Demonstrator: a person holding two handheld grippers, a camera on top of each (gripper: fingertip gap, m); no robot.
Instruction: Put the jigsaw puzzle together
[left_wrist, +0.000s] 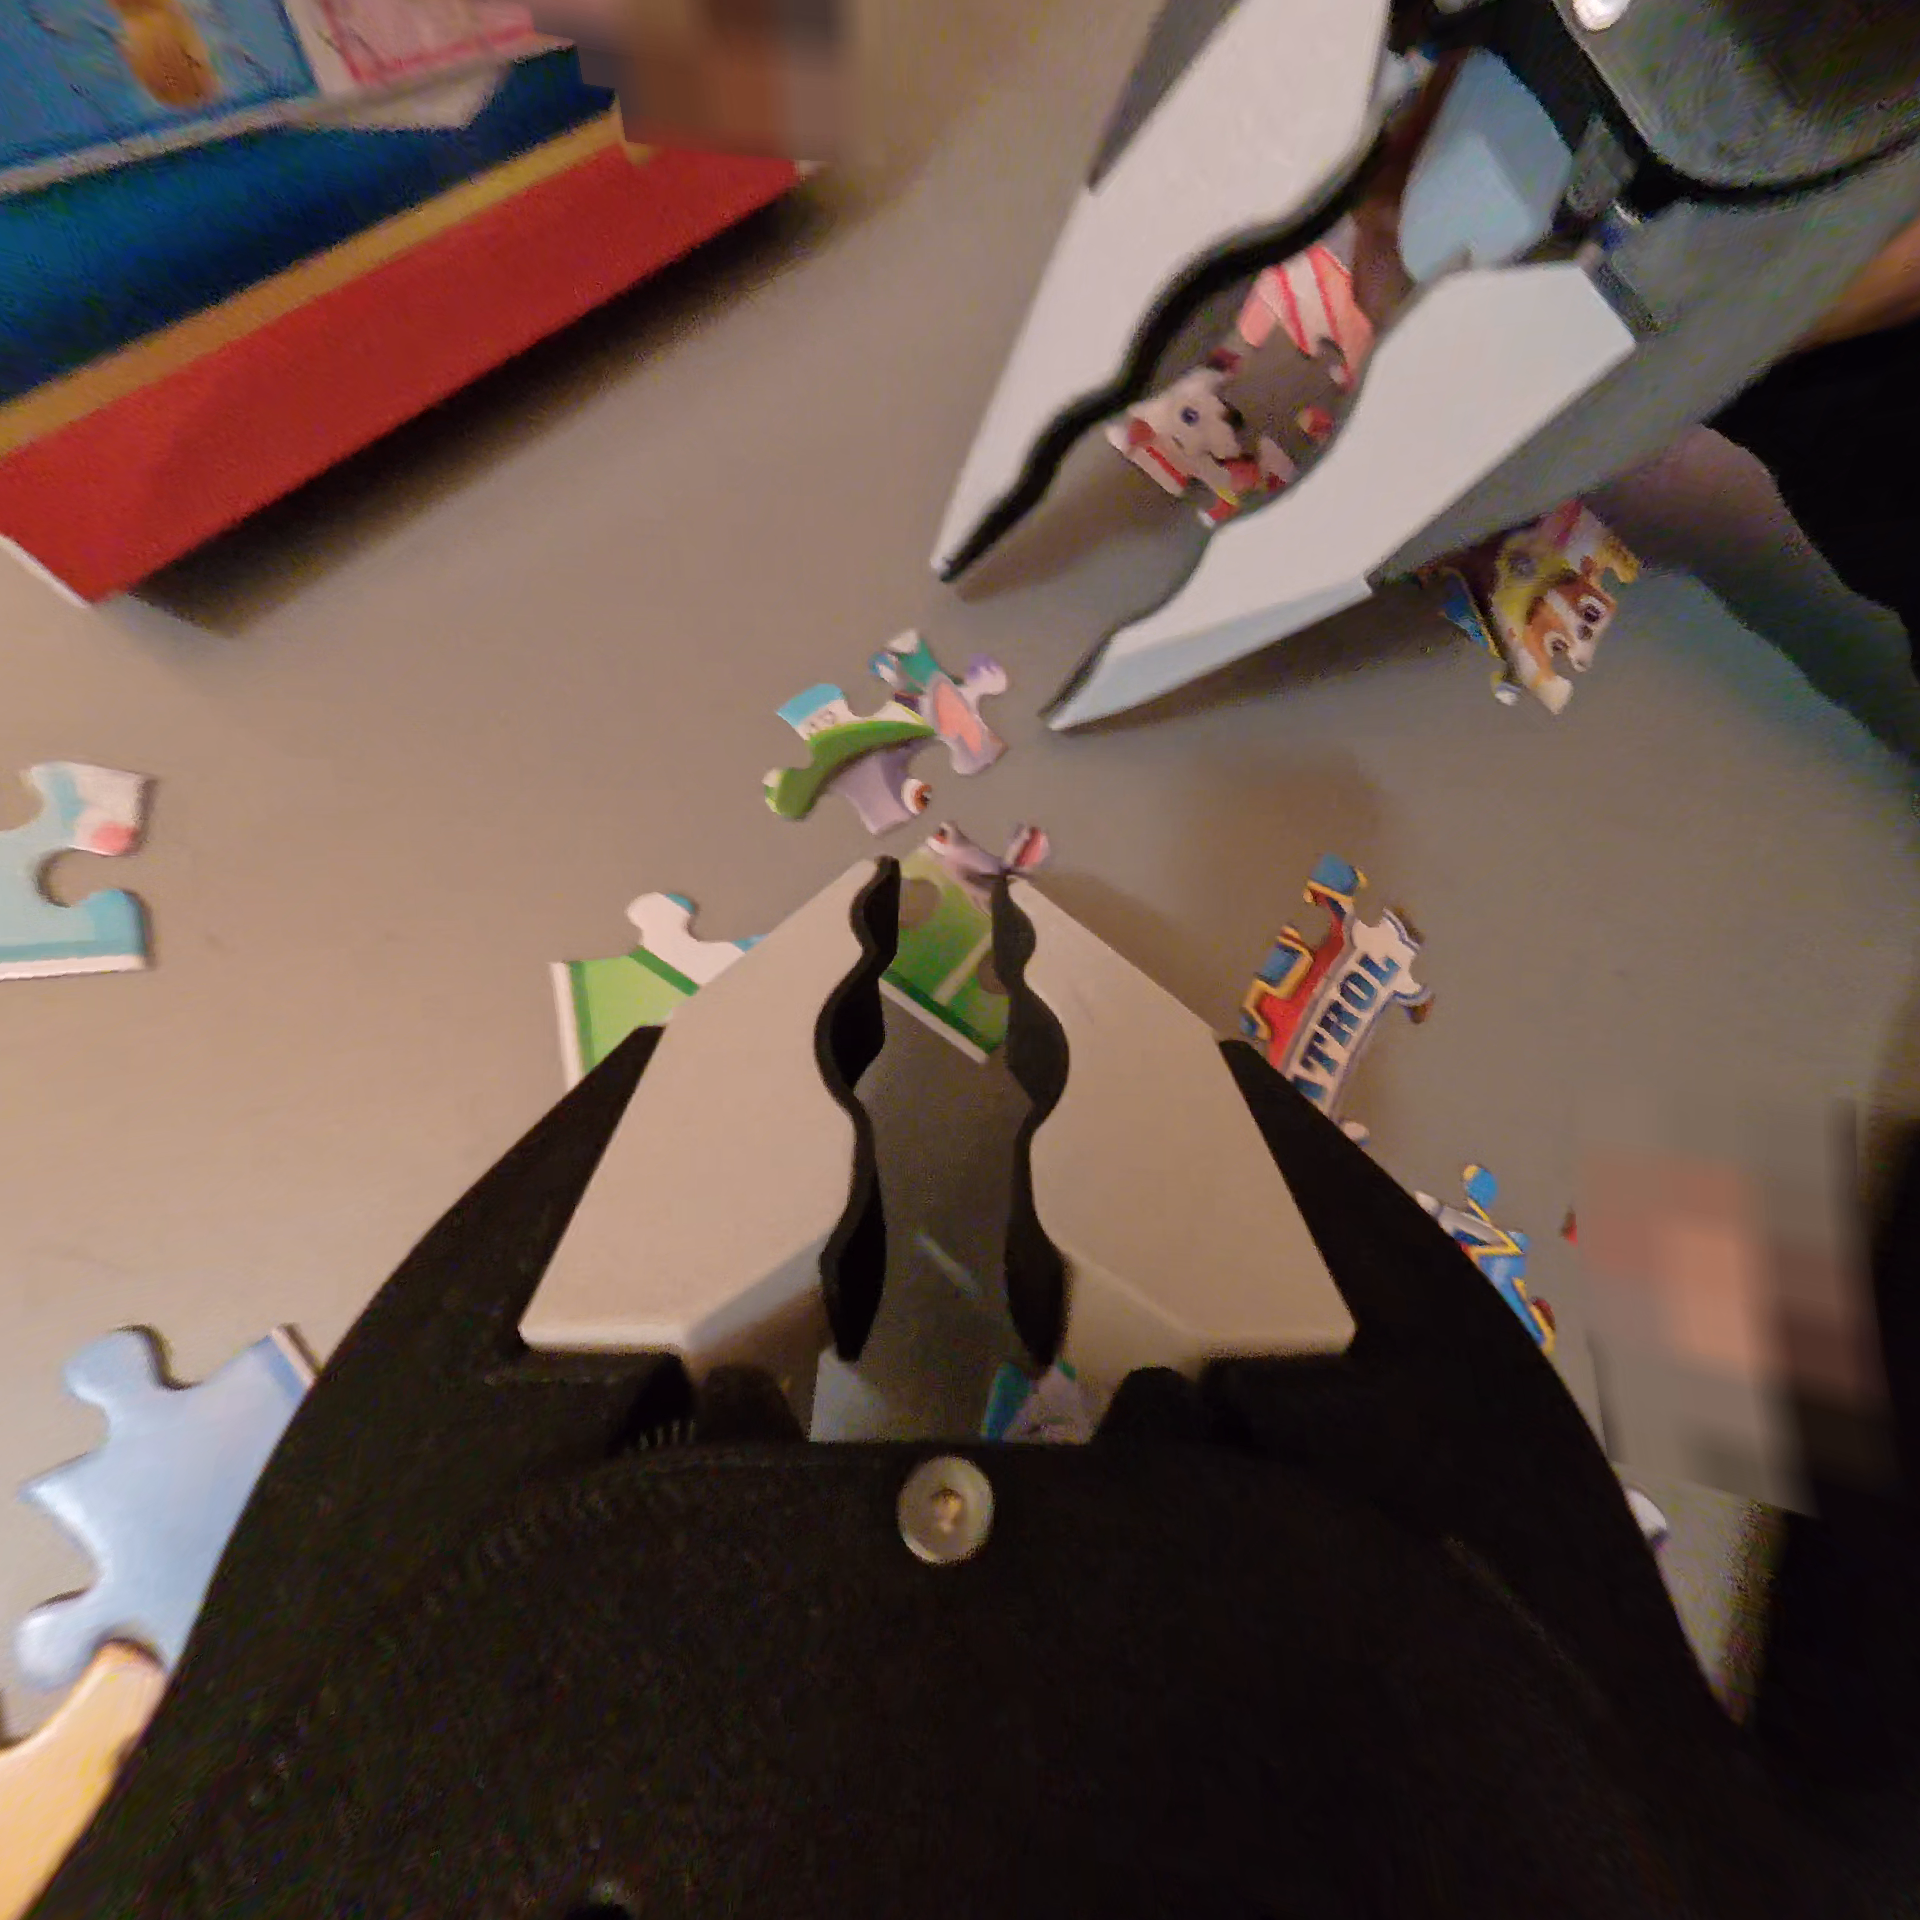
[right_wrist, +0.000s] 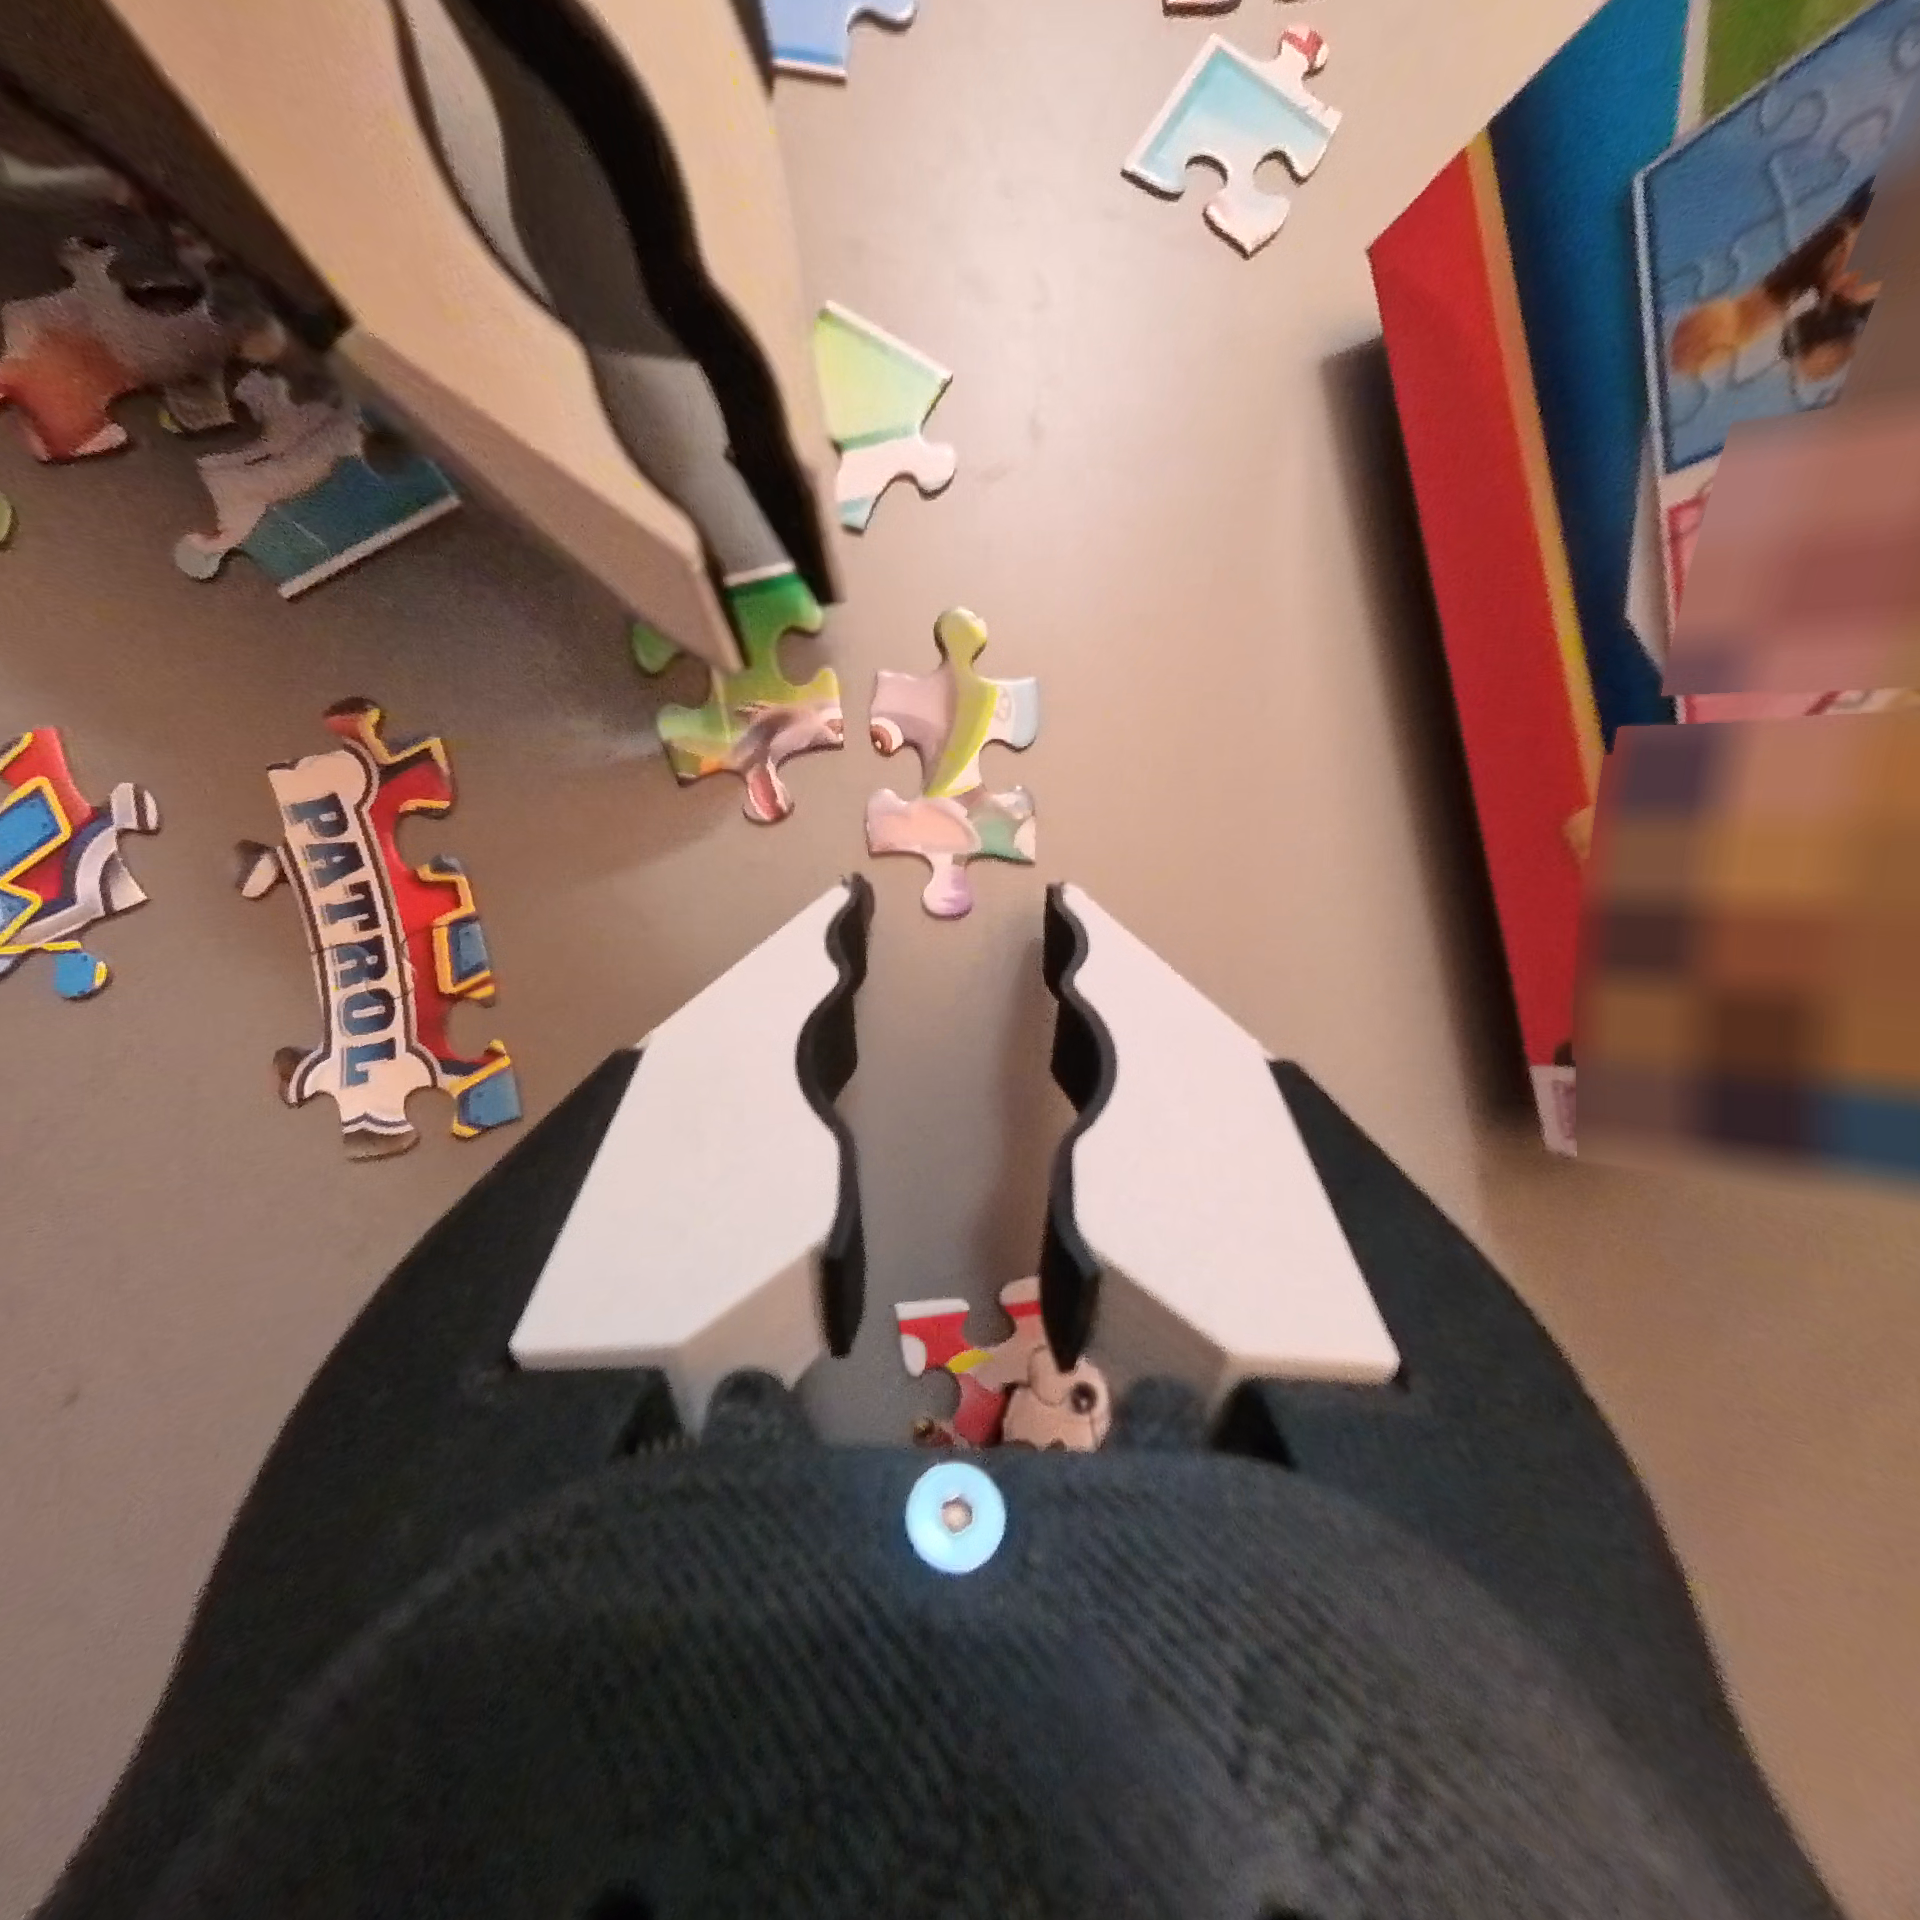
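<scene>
The left hand-held gripper (left_wrist: 940, 883) is hanging slightly spread over a green puzzle piece (left_wrist: 945, 961) lying on the surface (left_wrist: 468, 831), pinching nothing. The right hand-held gripper (right_wrist: 951, 902) is standing spread wide near two joined pieces (right_wrist: 951, 769). A bump could be knocking them apart.

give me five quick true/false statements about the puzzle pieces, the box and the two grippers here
1. The right gripper stands open with nothing between its fingers. True.
2. A joined pair of puzzle pieces lies just ahead of the right gripper's fingertips. True.
3. The puzzle box is green and yellow. False: it shows red and blue sides with a yellow stripe.
4. The green piece at the left gripper is already locked into the joined pair. False: a gap of bare table separates them.
5. The banner-shaped red and blue pieces lie between the right gripper's fingers. False: they lie off to its left.
</scene>
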